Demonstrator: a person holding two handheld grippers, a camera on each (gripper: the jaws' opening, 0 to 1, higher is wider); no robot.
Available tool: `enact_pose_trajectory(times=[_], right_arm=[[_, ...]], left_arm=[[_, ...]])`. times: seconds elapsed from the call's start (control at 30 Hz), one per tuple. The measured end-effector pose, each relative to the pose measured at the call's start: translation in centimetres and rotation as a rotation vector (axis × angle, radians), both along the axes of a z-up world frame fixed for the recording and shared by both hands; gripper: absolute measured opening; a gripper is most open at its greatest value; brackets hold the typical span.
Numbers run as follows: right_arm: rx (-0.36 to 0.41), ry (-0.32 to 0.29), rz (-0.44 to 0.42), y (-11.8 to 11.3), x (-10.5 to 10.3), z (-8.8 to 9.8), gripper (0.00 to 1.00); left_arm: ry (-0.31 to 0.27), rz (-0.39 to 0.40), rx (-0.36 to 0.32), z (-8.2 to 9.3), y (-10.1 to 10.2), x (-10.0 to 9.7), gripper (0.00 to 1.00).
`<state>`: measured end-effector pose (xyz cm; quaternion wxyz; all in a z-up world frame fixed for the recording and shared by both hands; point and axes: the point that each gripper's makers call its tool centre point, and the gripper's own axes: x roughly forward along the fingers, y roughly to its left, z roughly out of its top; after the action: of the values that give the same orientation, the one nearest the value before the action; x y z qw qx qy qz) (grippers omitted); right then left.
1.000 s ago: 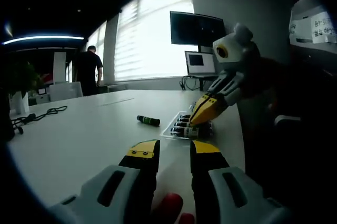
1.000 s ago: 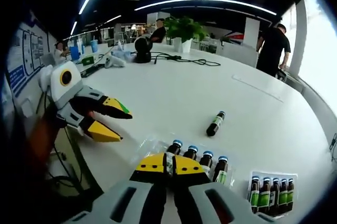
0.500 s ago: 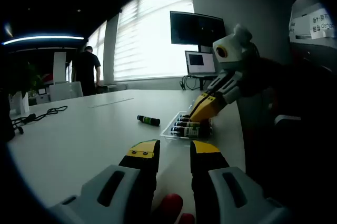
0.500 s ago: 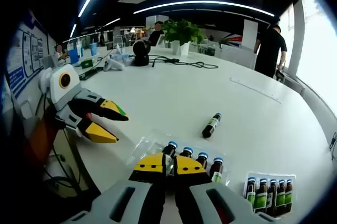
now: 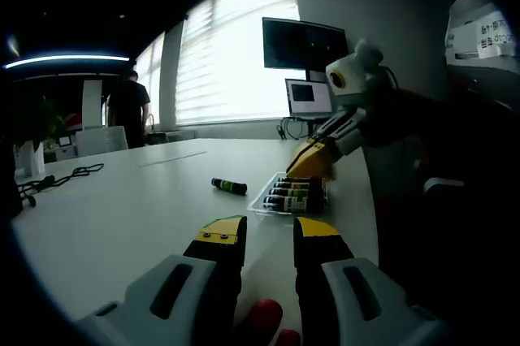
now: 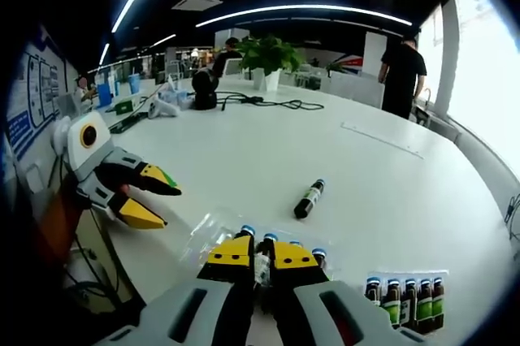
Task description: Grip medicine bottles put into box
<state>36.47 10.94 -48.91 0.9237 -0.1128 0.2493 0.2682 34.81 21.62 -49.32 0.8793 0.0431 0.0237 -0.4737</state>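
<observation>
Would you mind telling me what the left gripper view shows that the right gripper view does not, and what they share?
Only the left gripper view: a dark wall monitor, a small lit screen below it, and bright blinded windows.

Only the right gripper view: a potted green plant, a second full tray of brown bottles and a black cable.

Both: the white table, the loose dark bottle with green label lying on it, the clear plastic tray of bottles, a person in black.

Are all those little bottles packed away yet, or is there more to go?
Not yet. Several bottles already stand in the near tray, and another tray looks full. The right gripper is shut on a bottle over the near tray. One loose bottle lies on the table. The left gripper is open, holding nothing.
</observation>
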Motion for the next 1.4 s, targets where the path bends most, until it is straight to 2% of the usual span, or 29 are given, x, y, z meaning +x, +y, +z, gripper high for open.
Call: enact_pose_trajectory(times=[0.6,0.93,1.4], right_arm=[[0.004,-0.042,-0.041,-1.6,1.8,1.2,0.04],[0.002,-0.066,-0.057,-2.2,3.7,2.2,0.04],[-0.029,-0.066,-0.062,-3.1,5.7,1.8,0.05]], left_arm=[[0.001,0.001,0.001,0.0,0.0,0.0,0.17],[0.000,0.002,0.002,0.0,0.0,0.0,0.18],[0.000,0.000,0.001,0.0,0.0,0.0,0.18]])
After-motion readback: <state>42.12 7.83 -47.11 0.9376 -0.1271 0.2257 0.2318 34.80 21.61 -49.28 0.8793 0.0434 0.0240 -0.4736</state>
